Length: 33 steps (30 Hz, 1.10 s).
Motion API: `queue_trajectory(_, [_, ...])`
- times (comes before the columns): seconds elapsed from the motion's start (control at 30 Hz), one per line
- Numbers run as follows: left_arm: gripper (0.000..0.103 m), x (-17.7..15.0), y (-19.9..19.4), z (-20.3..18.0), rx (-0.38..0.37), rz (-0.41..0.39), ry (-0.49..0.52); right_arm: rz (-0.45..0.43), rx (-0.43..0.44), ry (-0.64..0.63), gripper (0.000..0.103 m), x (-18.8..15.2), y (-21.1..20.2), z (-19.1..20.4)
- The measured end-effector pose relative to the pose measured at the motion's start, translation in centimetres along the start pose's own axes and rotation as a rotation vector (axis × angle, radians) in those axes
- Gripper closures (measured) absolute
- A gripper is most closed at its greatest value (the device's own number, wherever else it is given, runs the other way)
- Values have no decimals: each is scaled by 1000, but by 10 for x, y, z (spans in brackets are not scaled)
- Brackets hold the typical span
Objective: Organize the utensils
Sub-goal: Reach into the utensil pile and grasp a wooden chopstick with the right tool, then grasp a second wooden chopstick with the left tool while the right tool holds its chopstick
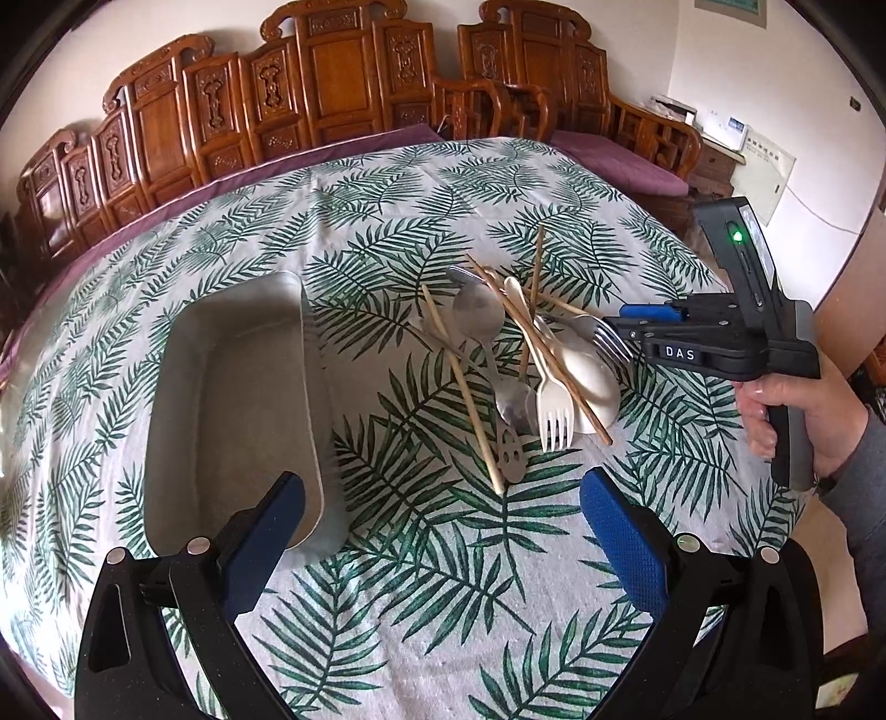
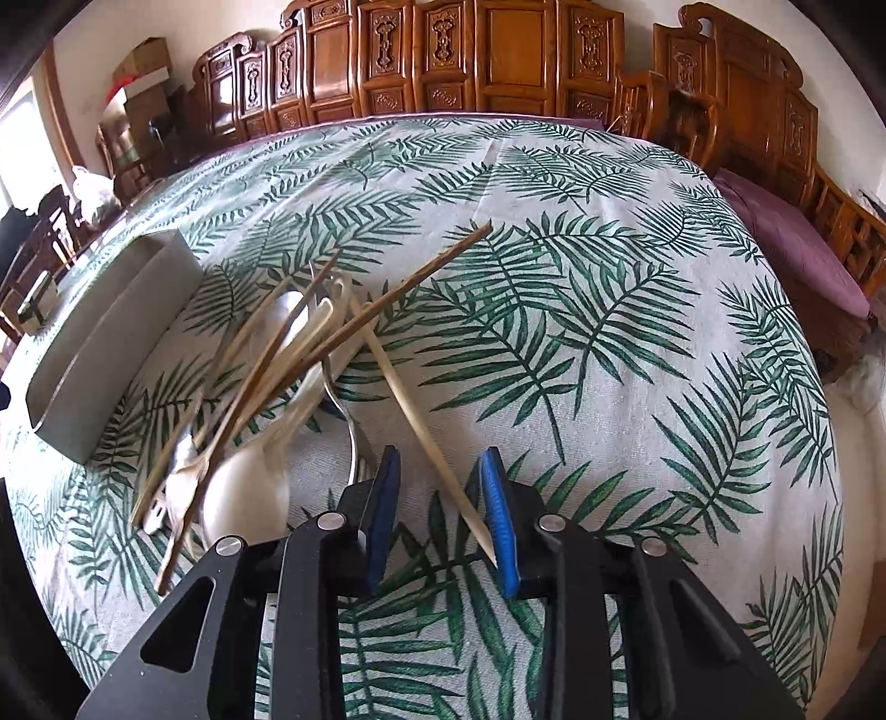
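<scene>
On the leafy surface | utensil pile beside empty metal tray | right tongs narrowed around pale chopstick, not quite pinching, stick runs forward-left from tongs | left tongs wide, farther back

Carved wooden bench with purple cushion lines white walls.

Leaf-print table: tray, utensils.

Matt metal tray, glossy steel spoon, wood chopsticks, cloth tablecloth.
</scene>
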State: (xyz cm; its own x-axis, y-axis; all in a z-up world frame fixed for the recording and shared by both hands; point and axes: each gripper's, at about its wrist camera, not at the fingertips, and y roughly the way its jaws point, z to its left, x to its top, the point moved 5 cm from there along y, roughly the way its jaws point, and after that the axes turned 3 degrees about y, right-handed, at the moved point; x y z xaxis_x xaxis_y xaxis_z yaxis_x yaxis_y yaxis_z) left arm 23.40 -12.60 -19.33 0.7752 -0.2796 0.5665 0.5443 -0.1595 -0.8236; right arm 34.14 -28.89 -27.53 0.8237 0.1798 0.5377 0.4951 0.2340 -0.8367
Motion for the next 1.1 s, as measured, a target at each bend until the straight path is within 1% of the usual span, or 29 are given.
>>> queue_trajectory(0.1, [7,1,8,-3,0,10,-2,10,-18,-26,72,-2,3,-1])
queue_trajectory(0.13, [7,2,11,-3,1,16,-3,12,-22,-31,75,-1,3,-1])
queue_trajectory(0.23, [7,4,18,-5,10,26,2,12,-52,-43,89,-2,2,-4])
queue_trajectory(0.37, [8,6,27,-9,12,33,12,62,-59,-44,91,-4,0,-10])
queue_trajectory(0.47, [13,9,34,-12,17,36,18,111,-76,-38,94,-5,-2,-17])
queue_trajectory(0.5, [16,10,37,-12,15,40,16,119,-86,-34,96,-5,-2,-19])
queue_trajectory(0.57, [23,13,45,-10,10,55,8,137,-136,-27,97,-7,-3,-29])
queue_trajectory(0.63, [32,15,53,-8,8,69,2,142,-121,-3,97,-7,-3,-34])
queue_trajectory(0.77, [44,23,71,-4,5,97,-7,136,-103,11,97,-8,-3,-38])
queue_trajectory(0.83, [55,27,79,-2,2,113,-13,132,-96,17,97,-8,-3,-39])
queue_trajectory(0.9, [63,30,88,2,0,129,-30,128,-87,25,97,-9,-4,-41])
queue_trajectory(1.0, [67,32,98,4,-17,146,-56,122,-85,26,97,-9,-4,-40])
queue_trajectory(1.1, [73,34,107,6,-12,164,-63,120,-80,35,97,-8,-4,-41])
